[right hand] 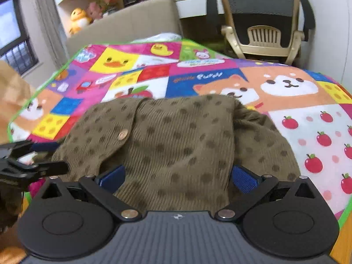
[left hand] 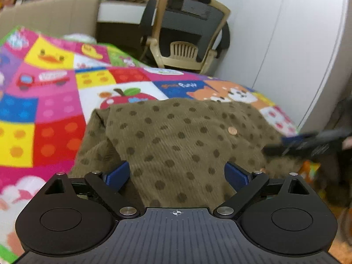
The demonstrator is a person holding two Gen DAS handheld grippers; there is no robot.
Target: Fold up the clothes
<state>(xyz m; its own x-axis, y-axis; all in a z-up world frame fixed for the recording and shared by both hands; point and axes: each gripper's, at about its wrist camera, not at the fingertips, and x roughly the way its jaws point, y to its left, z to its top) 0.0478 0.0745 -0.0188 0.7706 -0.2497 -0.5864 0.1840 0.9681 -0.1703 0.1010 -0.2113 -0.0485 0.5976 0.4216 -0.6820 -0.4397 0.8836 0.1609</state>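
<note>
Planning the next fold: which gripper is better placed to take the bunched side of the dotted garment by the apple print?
Right, probably. The right gripper is open over the garment with one finger beside the bunched side; the left gripper sits at the opposite edge, beyond the button.

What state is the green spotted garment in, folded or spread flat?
Partly folded: the garment has one side flap lying over its middle, beside the button, on the mat.

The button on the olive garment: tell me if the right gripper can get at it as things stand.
Probably yes. The button lies exposed on top of the garment, ahead and left of the open right gripper, with nothing covering it; the left gripper sits off to the side.
</note>
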